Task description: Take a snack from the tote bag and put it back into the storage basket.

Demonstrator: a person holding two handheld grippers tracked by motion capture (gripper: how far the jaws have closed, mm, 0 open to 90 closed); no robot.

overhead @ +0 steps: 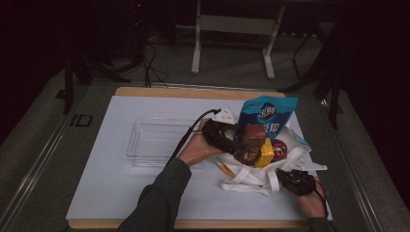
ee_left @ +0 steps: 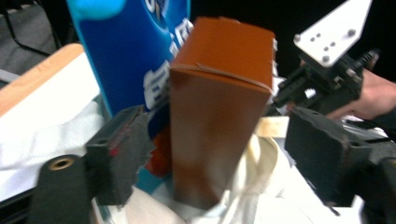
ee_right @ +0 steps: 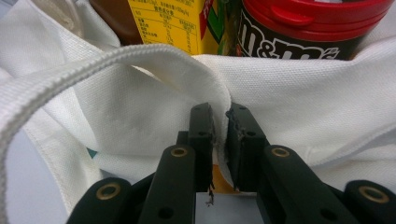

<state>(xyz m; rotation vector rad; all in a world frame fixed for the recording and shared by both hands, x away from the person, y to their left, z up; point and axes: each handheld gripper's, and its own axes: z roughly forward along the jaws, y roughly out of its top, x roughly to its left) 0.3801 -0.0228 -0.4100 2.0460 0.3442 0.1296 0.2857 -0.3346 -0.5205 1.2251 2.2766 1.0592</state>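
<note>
White tabletop, dim room, perhaps carpeted.

A white bag lies on the table, holding a blue pouch, brown box and yellow box. The left gripper hovers beside the brown box; the right gripper is at the bag's near edge

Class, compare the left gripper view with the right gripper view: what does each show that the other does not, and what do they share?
Left gripper view: the left gripper with jaws apart either side of a brown box, not pressing it; a blue pouch behind.

Right gripper view: the right gripper pinching the bag's fabric, plus a yellow box and a red-lidded M&M's tub.

Both: the white cloth bag holding the goods.
</note>
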